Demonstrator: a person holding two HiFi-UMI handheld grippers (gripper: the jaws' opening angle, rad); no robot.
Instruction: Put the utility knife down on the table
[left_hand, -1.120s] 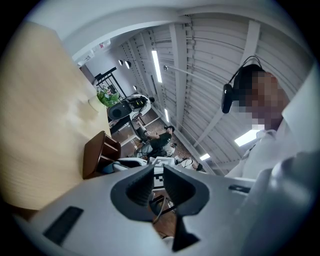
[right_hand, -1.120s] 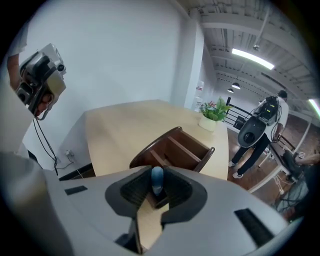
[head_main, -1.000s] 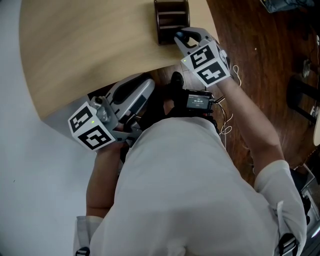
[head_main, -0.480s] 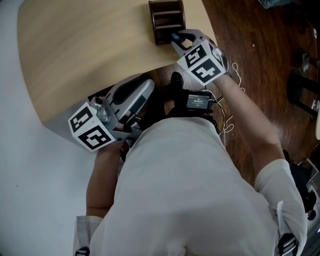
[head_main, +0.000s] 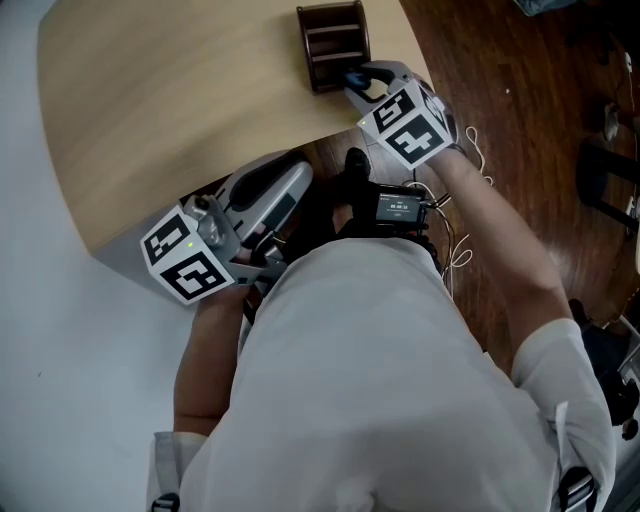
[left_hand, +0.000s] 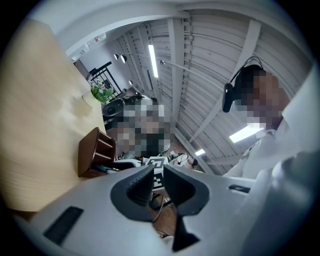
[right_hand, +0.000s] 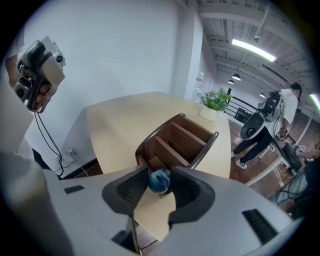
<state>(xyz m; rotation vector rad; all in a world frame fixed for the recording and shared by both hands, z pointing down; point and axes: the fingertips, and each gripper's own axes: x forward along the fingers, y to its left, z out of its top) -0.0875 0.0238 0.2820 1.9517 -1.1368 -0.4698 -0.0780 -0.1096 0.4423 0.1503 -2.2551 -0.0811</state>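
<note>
Curved light wood table (head_main: 180, 110), with a dark brown wooden slotted organizer (head_main: 333, 40) at its far right. Right gripper (head_main: 358, 84) is at the organizer's near side. Its jaws have just been opening and are wide now, with the blue-ended utility knife (right_hand: 159, 181) unclamped between them, just above the tabletop. Left gripper (left_hand: 157, 181) is by the table's near edge, jaws slightly apart, empty.

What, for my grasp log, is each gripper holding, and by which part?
Nothing: the right gripper has just opened its jaws around the utility knife, at its blue end; the left gripper is empty.
</note>
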